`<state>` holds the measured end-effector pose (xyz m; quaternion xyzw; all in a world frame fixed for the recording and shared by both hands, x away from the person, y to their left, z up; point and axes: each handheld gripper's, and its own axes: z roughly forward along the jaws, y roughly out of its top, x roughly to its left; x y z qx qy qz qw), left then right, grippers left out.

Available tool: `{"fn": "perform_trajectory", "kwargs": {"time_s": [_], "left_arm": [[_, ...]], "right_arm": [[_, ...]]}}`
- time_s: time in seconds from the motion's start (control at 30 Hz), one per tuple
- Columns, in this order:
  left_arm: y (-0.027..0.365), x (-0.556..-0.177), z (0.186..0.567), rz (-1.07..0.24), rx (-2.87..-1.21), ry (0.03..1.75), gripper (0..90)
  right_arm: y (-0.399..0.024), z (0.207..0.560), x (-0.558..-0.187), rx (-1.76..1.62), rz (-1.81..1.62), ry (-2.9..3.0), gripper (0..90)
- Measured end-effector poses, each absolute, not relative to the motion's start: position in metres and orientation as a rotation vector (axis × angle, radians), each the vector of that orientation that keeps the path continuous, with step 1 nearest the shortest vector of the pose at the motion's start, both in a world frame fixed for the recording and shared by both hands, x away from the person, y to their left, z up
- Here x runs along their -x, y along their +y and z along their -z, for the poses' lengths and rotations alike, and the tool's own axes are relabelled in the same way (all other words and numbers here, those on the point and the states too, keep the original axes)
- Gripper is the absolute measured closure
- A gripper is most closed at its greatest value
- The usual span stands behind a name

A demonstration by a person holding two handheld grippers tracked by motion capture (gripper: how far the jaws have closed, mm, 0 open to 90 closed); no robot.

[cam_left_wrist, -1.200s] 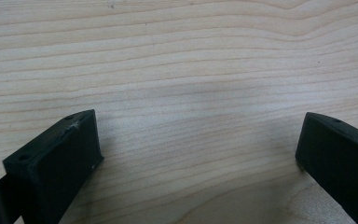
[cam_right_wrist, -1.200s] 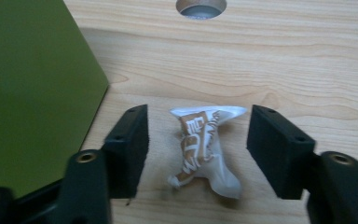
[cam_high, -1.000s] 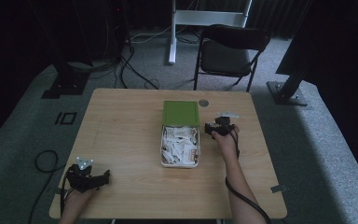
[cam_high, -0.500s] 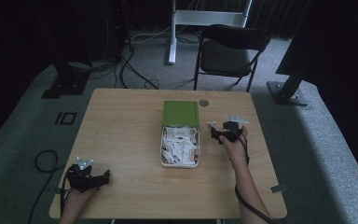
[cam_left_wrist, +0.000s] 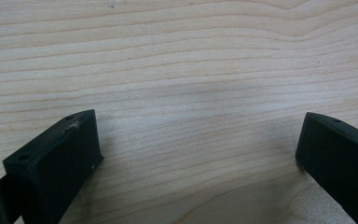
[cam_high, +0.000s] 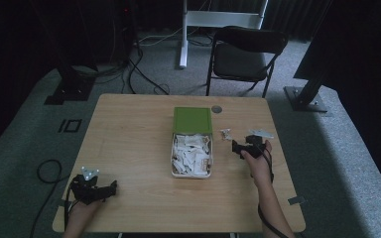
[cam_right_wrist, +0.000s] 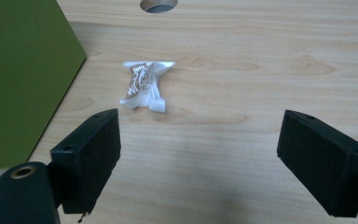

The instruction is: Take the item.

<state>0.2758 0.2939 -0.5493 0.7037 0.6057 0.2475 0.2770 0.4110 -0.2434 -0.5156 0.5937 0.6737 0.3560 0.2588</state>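
High view: box (cam_high: 192, 171) in middle of table (cam_high: 129, 129), full of white wrappers, green lid (cam_high: 192, 120) at far end. One small wrapper (cam_high: 225, 134) lies loose just right of box. Right gripper (cam_high: 239, 148) near it. Left gripper (cam_high: 110, 188) at lower left, far away.

Left gripper view: jaws wide open, nothing in them, bare wood.

Right gripper view: jaws wide open, empty. Wrapper (cam_right_wrist: 145, 85) upper middle, beside lid (cam_right_wrist: 21, 74).

Risk, my guess: wrapper thin, flat, light; jaws may push it away, or bump lid.
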Motion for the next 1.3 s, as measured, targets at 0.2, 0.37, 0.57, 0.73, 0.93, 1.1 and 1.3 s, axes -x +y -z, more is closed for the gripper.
{"fn": "perform_trajectory", "kwargs": {"time_s": [0.2,0.37,0.57,0.73,0.93,1.1,1.3], "left_arm": [[0.294,-0.276,0.549,-0.665,-1.89,1.627,0.6],[0.294,-0.276,0.549,-0.665,-1.889,1.627,0.7],[0.294,-0.276,0.549,-0.665,-1.889,1.627,0.6],[0.294,-0.276,0.549,-0.665,-1.89,1.627,0.7],[0.294,-0.276,0.549,-0.665,-1.889,1.625,0.7],[0.294,-0.276,0.55,-0.666,-1.887,1.625,0.6],[0.294,-0.276,0.55,-0.666,-1.888,1.625,0.7]], "right_arm": [[-0.251,0.52,-0.4,-1.617,-0.978,1.818,13.3],[-0.258,0.524,-0.39,-1.623,-0.979,1.814,13.3],[-0.267,0.528,-0.379,-1.622,-0.966,1.797,13.3],[-0.271,0.531,-0.373,-1.631,-0.948,1.788,13.3],[-0.278,0.536,-0.364,-1.644,-0.934,1.789,13.3],[-0.286,0.538,-0.353,-1.656,-0.945,1.78,13.3],[-0.297,0.541,-0.338,-1.653,-0.936,1.775,13.3]]}}
